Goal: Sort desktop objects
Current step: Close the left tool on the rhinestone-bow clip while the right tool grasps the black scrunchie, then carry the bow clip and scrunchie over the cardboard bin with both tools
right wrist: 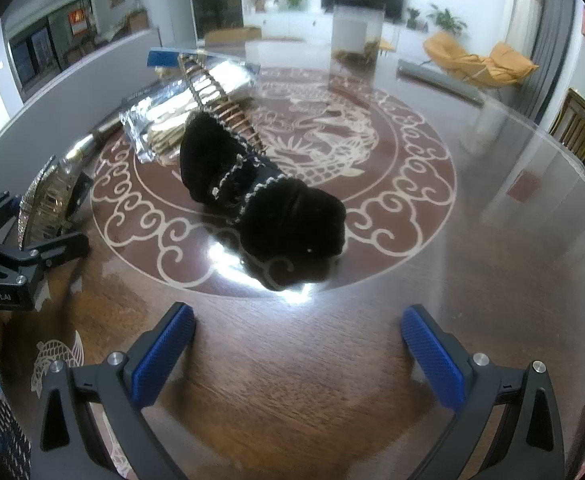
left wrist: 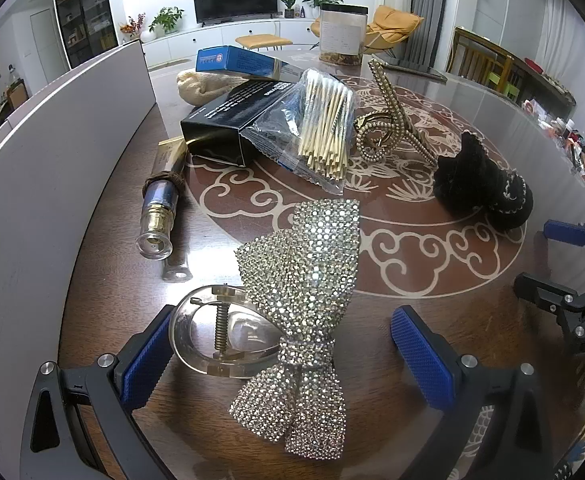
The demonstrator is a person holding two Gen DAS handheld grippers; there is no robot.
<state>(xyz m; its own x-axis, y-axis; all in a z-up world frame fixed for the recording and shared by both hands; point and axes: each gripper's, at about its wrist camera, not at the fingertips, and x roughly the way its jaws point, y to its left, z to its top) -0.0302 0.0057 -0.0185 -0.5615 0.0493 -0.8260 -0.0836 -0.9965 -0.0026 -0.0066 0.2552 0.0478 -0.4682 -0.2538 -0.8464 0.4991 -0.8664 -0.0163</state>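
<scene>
Left wrist view: left gripper [left wrist: 288,356], blue-padded fingers spread wide, straddled a rhinestone-covered silver bow clip [left wrist: 304,312] and a clear acrylic hair claw [left wrist: 220,340] on the brown patterned table [left wrist: 432,280]. Beyond lay a bagged bundle of cotton swabs [left wrist: 320,128]. Right wrist view: right gripper [right wrist: 298,356] spread, empty; a black fuzzy hair clip [right wrist: 264,196] lay ahead.

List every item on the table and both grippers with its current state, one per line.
Left gripper: open, straddling rhinestone bow.
Right gripper: open, empty.
Rhinestone bow: flat on table.
Clear hair claw: closed.
Black box: end flap open.
Cotton swab bag: lying flat.
</scene>
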